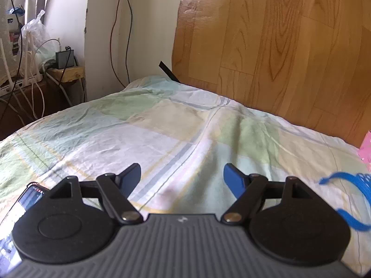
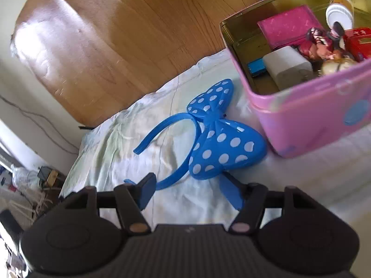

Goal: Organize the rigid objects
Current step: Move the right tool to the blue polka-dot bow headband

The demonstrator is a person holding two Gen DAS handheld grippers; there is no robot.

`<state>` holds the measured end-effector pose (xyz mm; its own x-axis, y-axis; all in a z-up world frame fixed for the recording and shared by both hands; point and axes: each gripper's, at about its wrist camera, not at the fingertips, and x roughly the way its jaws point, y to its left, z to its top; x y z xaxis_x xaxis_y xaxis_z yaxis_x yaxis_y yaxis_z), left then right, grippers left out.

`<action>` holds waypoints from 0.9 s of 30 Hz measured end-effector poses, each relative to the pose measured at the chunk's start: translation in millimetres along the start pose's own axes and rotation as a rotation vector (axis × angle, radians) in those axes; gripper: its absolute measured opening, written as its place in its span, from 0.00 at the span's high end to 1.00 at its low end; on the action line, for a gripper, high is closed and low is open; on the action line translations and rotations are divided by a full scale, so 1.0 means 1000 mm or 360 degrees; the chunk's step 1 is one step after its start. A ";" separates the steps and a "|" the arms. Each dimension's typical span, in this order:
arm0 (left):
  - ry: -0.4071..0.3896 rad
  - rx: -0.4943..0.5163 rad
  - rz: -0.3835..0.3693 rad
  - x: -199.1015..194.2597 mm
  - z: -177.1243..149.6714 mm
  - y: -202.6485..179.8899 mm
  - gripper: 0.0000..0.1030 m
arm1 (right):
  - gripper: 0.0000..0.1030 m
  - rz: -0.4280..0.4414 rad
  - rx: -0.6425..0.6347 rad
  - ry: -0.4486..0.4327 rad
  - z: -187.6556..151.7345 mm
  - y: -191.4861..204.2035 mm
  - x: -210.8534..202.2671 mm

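A blue headband with a white-dotted bow [image 2: 218, 134] lies on the bed sheet next to a pink tin box [image 2: 308, 113]. The box holds a magenta case [image 2: 287, 25], a white block [image 2: 287, 67], figurines [image 2: 322, 44] and a red item [image 2: 359, 41]. My right gripper [image 2: 189, 193] is open, just above the headband's band, fingers either side of it. My left gripper [image 1: 182, 180] is open and empty over bare sheet; the headband's edge [image 1: 350, 197] shows at its right.
The bed has a pale checked sheet [image 1: 139, 125] with a wooden headboard [image 1: 278, 41] behind it. A corner of the pink box [image 1: 366, 148] shows at far right. A side table with cables and a charger [image 1: 65, 58] stands at the left.
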<state>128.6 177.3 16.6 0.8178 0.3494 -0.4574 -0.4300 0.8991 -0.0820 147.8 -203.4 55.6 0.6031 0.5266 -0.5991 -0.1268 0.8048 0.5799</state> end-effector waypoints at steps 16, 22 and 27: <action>0.0020 -0.0055 -0.0052 0.001 0.000 0.003 0.22 | 0.42 0.0016 0.0052 -0.0100 0.006 0.015 -0.003; 0.0016 -0.0050 -0.0043 0.000 0.000 0.003 0.22 | 0.43 -0.0033 -0.0009 -0.0037 0.005 0.045 0.040; 0.0014 -0.0052 -0.0055 0.000 0.000 0.004 0.22 | 0.44 0.0009 0.0029 0.0020 -0.011 0.047 0.038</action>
<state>127.5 181.0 16.4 0.8290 0.3157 -0.4616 -0.4138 0.9015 -0.1265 156.0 -142.4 53.7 0.5925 0.5347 -0.6026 -0.1158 0.7967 0.5931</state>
